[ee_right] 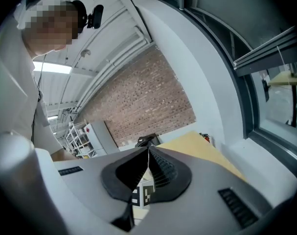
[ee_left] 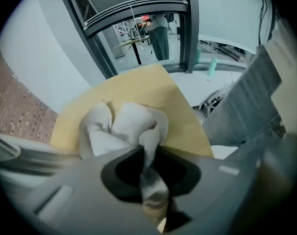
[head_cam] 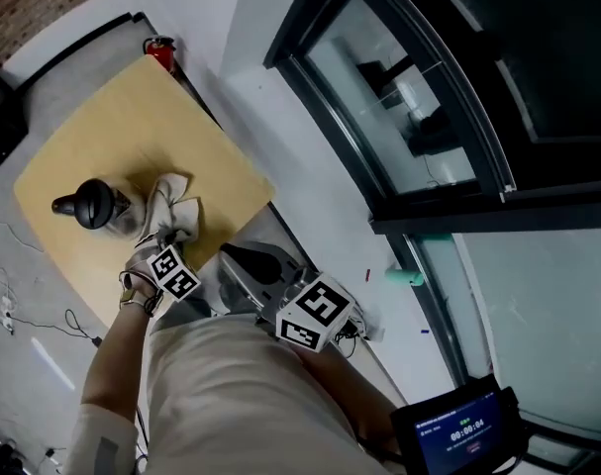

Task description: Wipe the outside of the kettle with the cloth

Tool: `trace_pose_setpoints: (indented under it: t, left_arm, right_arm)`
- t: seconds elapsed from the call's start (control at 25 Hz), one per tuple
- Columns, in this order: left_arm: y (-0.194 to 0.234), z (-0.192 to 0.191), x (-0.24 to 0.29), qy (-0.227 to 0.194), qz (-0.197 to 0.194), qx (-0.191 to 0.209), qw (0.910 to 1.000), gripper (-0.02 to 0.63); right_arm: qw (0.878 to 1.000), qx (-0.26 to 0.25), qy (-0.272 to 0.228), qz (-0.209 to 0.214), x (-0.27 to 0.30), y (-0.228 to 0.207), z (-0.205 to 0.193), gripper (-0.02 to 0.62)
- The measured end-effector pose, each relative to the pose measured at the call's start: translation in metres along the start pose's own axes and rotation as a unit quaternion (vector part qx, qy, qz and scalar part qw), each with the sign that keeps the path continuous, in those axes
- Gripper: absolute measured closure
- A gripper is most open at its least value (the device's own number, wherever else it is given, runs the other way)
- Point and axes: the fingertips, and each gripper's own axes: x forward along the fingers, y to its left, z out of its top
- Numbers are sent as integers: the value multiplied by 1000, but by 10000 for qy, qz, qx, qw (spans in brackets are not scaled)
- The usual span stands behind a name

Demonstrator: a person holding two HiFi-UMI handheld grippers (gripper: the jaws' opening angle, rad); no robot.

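Left gripper (ee_left: pixel 147 153) clenches the cloth (ee_left: pixel 121 126) on the table (head_cam: pixel 132 117). The kettle (head_cam: pixel 97 204) stands just beside, at ten o'clock in the head view, long axis nine-to-three. Right gripper (ee_right: pixel 148 148), farther, is closed and empty.

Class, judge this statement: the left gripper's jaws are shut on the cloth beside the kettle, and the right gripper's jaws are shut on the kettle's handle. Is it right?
One part is wrong: the right gripper is shut on nothing, away from the kettle; the right gripper view shows its jaws together. The left gripper does hold the cloth beside the kettle.
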Motion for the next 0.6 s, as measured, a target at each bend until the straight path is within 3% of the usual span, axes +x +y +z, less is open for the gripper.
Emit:
trace_pose_setpoints:
  t: [0.12,0.2,0.28,0.36,0.48,0.6]
  left_arm:
    - [-1,8,-23,-211,-34,-361,9991,538]
    - [11,8,-50,-544,169,-920,9941,540]
    - [18,-5,-71,-793,344,-1597,9834,541]
    - [20,-26,-81,-944,451,-2352,9663,545]
    - [24,-65,-91,-944,769,-3376,9334,545]
    - [37,-88,-130,-1417,1124,-4302,8844,545]
  right_arm:
    - [9999,76,19,107,7,-13,16,584]
    - [9994,167,106,273,23,-19,21,584]
    - [9982,304,202,478,42,-21,18,584]
    - [9959,368,337,751,60,-23,13,584]
    - [9908,350,588,1168,86,-22,5,584]
    - [9844,293,765,1559,109,-16,1,584]
